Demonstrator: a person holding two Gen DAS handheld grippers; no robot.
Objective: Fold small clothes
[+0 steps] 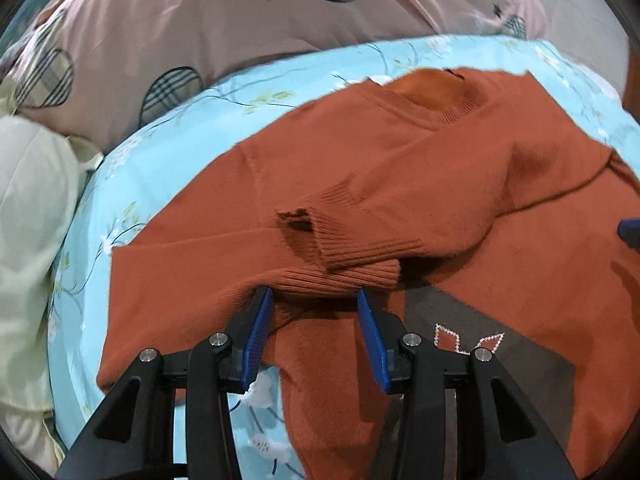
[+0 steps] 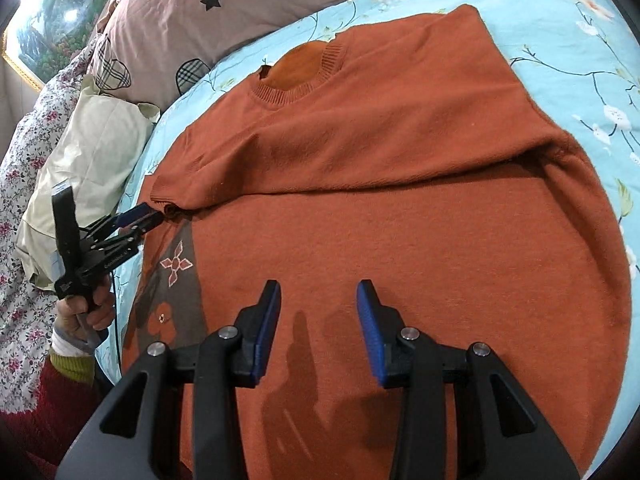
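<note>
A rust-orange knit sweater [image 2: 400,240] lies flat on a light-blue floral bedspread [image 2: 560,40], collar at the far end; it also shows in the left wrist view [image 1: 400,168]. Its right sleeve is folded across the chest, ribbed cuff [image 1: 320,236] lying over the left sleeve's cuff [image 1: 340,280]. My left gripper [image 1: 316,298] is open with its jaws at the left cuff, not closed on it; from the right wrist view it [image 2: 154,216] sits at the sweater's left edge. My right gripper [image 2: 318,292] is open and empty above the sweater's lower body.
A pink pillow with plaid patches [image 1: 200,40] lies beyond the bedspread. A pale cream cushion [image 2: 92,152] and a flowered quilt [image 2: 24,200] lie to the left. A grey patterned patch [image 2: 176,276] marks the sweater's front. A framed picture [image 2: 60,20] hangs far left.
</note>
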